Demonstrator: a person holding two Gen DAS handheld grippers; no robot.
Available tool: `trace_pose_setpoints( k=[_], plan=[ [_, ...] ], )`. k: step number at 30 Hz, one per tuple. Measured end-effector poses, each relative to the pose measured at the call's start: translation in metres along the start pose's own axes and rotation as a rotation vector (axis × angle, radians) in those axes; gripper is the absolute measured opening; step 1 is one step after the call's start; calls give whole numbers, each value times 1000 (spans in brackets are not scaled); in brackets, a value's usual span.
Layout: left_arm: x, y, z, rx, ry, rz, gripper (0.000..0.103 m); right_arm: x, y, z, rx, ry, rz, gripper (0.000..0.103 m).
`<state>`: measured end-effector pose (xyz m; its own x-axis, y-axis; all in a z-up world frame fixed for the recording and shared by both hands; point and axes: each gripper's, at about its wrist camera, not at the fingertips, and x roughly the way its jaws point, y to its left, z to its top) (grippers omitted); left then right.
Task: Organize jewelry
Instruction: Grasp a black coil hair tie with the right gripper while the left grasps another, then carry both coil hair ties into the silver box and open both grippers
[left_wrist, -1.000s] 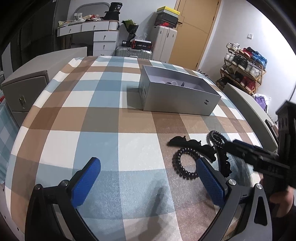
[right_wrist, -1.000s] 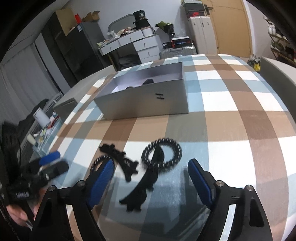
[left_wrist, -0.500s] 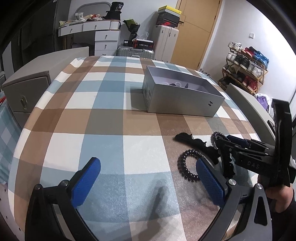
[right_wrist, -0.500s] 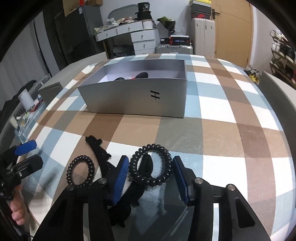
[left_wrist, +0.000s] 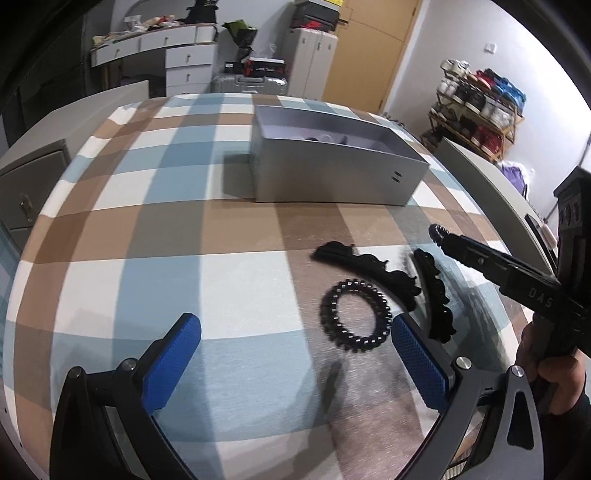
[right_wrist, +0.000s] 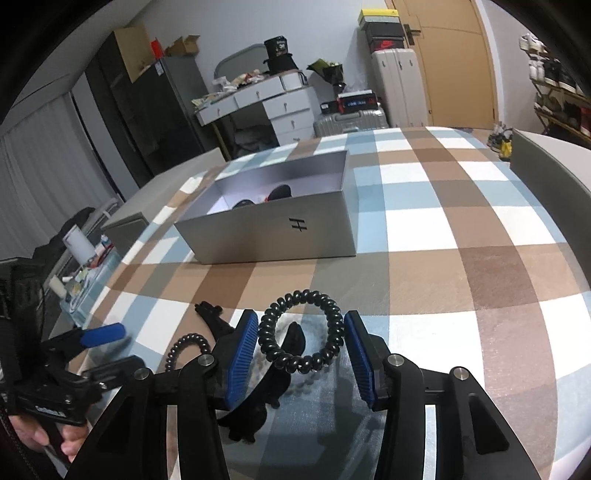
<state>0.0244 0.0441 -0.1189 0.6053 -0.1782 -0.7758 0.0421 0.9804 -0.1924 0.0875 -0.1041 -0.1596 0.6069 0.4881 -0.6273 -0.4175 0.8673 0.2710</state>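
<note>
My right gripper (right_wrist: 301, 345) is shut on a black spiral hair tie (right_wrist: 303, 295), pads pressing both sides, and holds it a little above the checked cloth. In the left wrist view the right gripper (left_wrist: 439, 232) comes in from the right with the tie at its tip. A second spiral hair tie (left_wrist: 356, 314) lies on the cloth beside the right finger of my open left gripper (left_wrist: 295, 332). Two black hair clips (left_wrist: 369, 264) (left_wrist: 436, 291) lie next to it. The grey open box (right_wrist: 273, 236) stands farther back, with dark items inside.
The checked tablecloth (left_wrist: 184, 229) covers a rounded table. A grey cabinet (left_wrist: 33, 184) stands off the left edge, and a grey lid or panel (left_wrist: 480, 177) lies at the right edge. A shoe rack, drawers and suitcases are behind.
The right gripper closed around the larger spiral hair tie and raised it off the cloth and off the clip beneath. The left gripper stayed open and shifted only slightly.
</note>
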Motion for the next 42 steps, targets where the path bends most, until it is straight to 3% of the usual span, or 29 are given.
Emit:
trace_pose_setpoints(
  k=[7, 16, 21, 25, 36, 42],
  plan=[
    [20, -20, 2, 71, 81, -13, 100, -11, 1, -2, -19, -36, 27, 45],
    [26, -33, 6, 136, 99, 43, 99, -19, -3, -3, -23, -61, 52, 45],
    [25, -41, 4, 191, 105, 43, 74, -19, -6, -3, -11, -58, 54, 45],
    [23, -46, 6, 213, 114, 37, 42, -19, -6, -4, -5, -55, 58, 45],
    [8, -48, 12, 221, 69, 35, 40, -23, 4, 6, -30, -73, 70, 45],
    [-3, -39, 23, 201, 17, 56, 40, -24, 10, 18, -24, -97, 119, 45]
  ],
)
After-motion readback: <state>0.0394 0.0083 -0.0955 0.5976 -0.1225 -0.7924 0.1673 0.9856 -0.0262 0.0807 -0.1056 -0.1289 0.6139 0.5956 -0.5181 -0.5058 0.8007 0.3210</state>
